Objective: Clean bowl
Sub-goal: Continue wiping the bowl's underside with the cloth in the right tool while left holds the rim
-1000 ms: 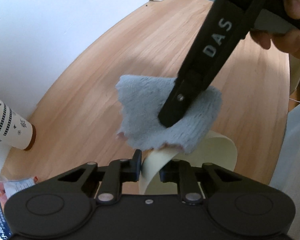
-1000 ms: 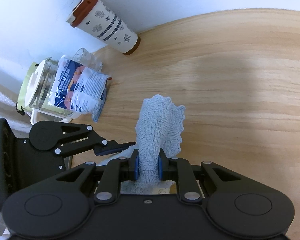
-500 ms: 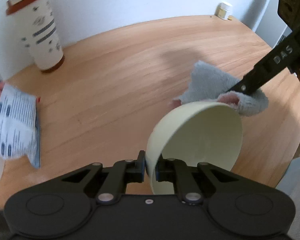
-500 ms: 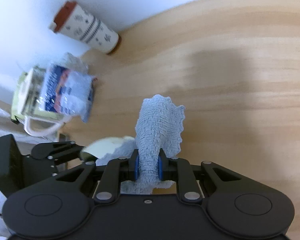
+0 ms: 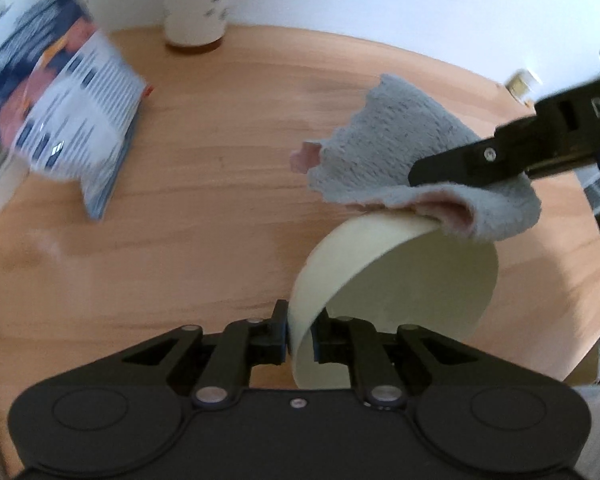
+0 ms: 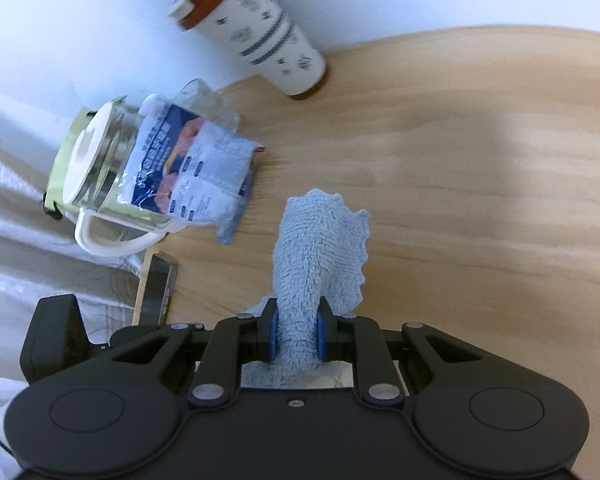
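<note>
My left gripper (image 5: 302,334) has its jaws pinched on the rim of the cream bowl (image 5: 396,280), one finger outside the wall and one inside, and the bowl hangs tilted on its side above the wooden table (image 5: 204,216) with its opening turned to the right. My right gripper (image 6: 296,338) is clamped tight on the grey-blue cloth (image 6: 320,256), which bunches up between the blue pads (image 6: 272,336) and fans out ahead of them. From the left wrist I see that cloth (image 5: 416,152) draped over the bowl's upper edge, touching it, with my right gripper's black finger (image 5: 472,162) pressing into the folds. Off to the left a blue and white packet (image 6: 196,168) leans against a glass jug (image 6: 100,160), and a patterned cup with a brown lid (image 6: 256,32) stands by the wall. The left view is smeared, so I can't tell whether the cloth reaches inside the bowl.
</note>
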